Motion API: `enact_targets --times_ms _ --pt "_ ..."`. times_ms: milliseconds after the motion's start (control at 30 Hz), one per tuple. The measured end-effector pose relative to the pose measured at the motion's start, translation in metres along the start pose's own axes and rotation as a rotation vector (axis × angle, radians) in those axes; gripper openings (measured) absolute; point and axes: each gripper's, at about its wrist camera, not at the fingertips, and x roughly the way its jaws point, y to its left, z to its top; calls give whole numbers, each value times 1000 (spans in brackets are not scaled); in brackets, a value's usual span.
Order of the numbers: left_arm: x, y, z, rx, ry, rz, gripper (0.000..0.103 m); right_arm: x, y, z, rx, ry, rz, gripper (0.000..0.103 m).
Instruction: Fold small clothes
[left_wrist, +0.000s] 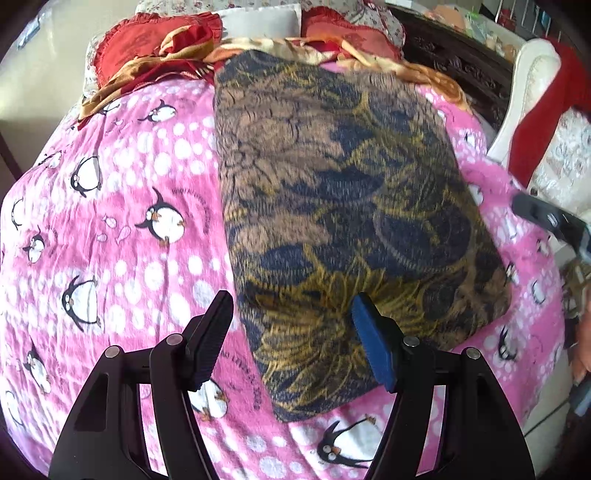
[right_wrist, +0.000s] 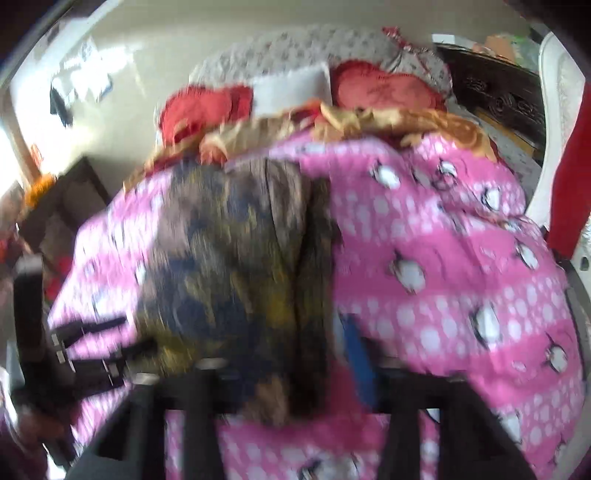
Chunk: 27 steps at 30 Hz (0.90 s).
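Observation:
A folded garment in brown, navy and gold lies flat on the pink penguin blanket. My left gripper is open just above the garment's near-left corner; the black finger is over the blanket and the blue pad is over the cloth. The right wrist view is blurred. There my right gripper stands with its jaws apart over the garment's near edge, with cloth lying between the blue pad and the black finger. Part of the right gripper shows at the right edge.
Red frilled cushions and an orange-red blanket are heaped at the head of the bed. A white chair with a red cloth stands on the right, with dark carved furniture behind it. The left gripper shows at the left of the right wrist view.

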Motion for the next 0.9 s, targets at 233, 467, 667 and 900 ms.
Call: enact_targets --times_ms 233,467,667,900 --pt "10 9 18 -43 12 -14 66 71 12 63 31 5 21 52" --pt "21 13 35 -62 -1 -64 66 96 6 83 -2 -1 -32 1" --pt "25 38 50 -150 -23 -181 69 81 -13 76 53 -23 77 17" --pt "59 66 56 -261 25 -332 70 72 -23 43 21 -17 178 97"
